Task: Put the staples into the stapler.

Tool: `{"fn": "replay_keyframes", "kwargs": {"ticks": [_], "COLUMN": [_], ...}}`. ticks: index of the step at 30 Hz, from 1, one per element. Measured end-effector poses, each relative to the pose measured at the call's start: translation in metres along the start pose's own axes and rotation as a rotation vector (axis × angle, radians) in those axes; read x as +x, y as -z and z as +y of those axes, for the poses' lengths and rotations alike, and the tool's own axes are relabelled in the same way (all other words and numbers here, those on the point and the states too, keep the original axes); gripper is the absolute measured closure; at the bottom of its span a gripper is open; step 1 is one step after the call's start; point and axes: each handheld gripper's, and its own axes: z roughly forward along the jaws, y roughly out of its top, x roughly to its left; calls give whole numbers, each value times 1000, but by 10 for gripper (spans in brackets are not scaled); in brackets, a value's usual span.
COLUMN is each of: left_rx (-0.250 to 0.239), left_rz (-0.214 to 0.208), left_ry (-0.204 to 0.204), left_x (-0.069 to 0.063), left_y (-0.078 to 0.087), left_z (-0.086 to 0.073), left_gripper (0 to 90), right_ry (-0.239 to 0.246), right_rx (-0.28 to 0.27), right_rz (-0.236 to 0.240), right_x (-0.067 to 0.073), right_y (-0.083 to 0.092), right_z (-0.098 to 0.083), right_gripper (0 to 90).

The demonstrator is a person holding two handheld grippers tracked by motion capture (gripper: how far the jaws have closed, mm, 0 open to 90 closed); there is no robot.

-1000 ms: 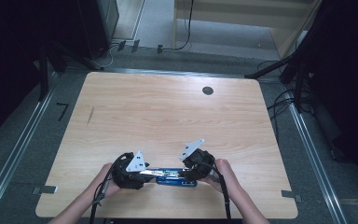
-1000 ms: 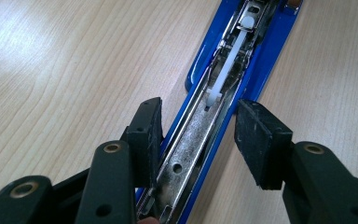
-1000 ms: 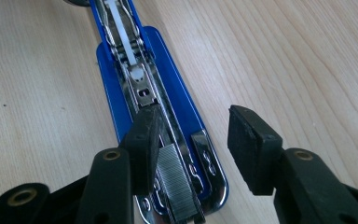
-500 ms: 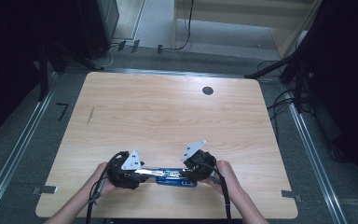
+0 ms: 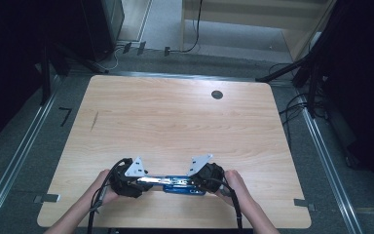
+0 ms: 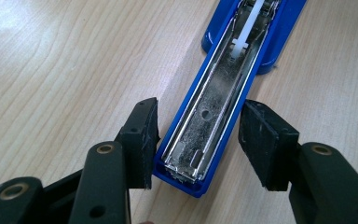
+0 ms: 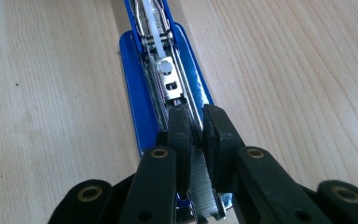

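Since the earlier frames the right gripper's [image 7: 195, 140] jaws have just been closing onto a strip of staples [image 7: 201, 184] over the opened blue stapler [image 7: 137, 105]; the left gripper [image 6: 198, 140] edged slightly leftward.

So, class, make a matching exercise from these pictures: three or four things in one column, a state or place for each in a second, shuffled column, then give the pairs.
Things:
1. left claw
2. right claw
3. stapler
4. round hole in the table

States or places:
A. far side of the table
B. lying opened out flat
C. shut on the strip of staples
D. jaws apart on either side of the stapler's end

Pairs: 1-D, 2-C, 3-B, 4-A
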Motion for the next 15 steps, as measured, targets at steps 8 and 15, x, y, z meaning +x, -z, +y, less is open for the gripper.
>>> {"fn": "replay_keyframes", "kwargs": {"ticks": [8, 15], "left_rx": [-28, 6], "left_rz": [-19, -21], "left_ry": [16, 36], "left_x": [3, 10], "left_y": [5, 2], "left_z": [-1, -14], "left_gripper": [497, 591], "right_ry": [-9, -17], "right_rx": [10, 14], "right_rz": [-6, 2], "right_x": [1, -1], "right_y": [-2, -4], "right_z": [-1, -2], "right_gripper": [831, 831]}}
